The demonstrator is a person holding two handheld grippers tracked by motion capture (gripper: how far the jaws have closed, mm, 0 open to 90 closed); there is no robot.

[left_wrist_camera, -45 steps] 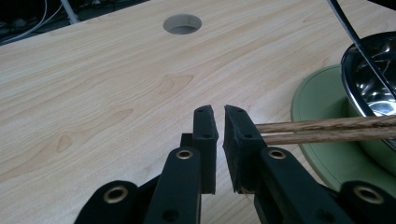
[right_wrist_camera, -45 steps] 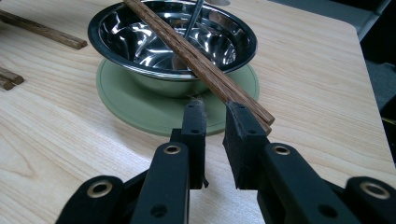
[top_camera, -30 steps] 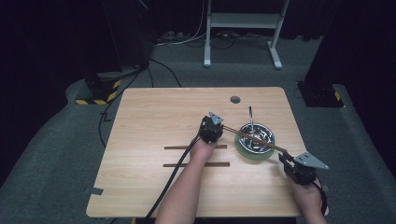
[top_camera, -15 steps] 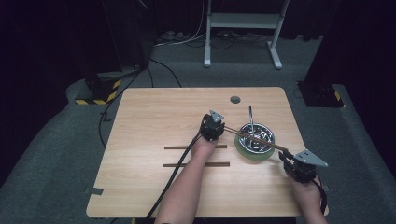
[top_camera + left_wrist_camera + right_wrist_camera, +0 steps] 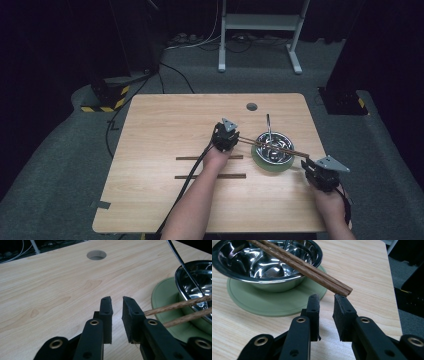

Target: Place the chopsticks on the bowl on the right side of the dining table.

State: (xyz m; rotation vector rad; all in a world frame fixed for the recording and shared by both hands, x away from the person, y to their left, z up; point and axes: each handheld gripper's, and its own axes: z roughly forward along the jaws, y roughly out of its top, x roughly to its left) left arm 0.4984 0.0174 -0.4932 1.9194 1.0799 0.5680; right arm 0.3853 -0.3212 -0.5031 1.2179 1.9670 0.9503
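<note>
A steel bowl (image 5: 278,152) (image 5: 267,262) sits on a round green mat (image 5: 260,162) (image 5: 262,302) at the table's right. A pair of brown chopsticks (image 5: 250,141) (image 5: 312,271) lies across the bowl's rim. A thin metal handle (image 5: 268,125) (image 5: 180,261) rises from the bowl. My left gripper (image 5: 229,134) (image 5: 117,301) is at the chopsticks' left end, open by a narrow gap with nothing between the jaws; the sticks (image 5: 180,305) pass just right of it. My right gripper (image 5: 311,164) (image 5: 327,298) is open at their right end, the tips just above its jaws.
Two dark thin strips (image 5: 210,158) (image 5: 210,176) lie parallel in the middle of the wooden table (image 5: 165,125). A round hole (image 5: 251,106) (image 5: 96,255) is near the far edge. The table's right edge is close to my right gripper. Cables and a metal stand (image 5: 260,25) are on the floor beyond.
My right gripper has edged slightly forward toward the chopsticks' end. The left gripper, bowl and chopsticks stand about as before.
</note>
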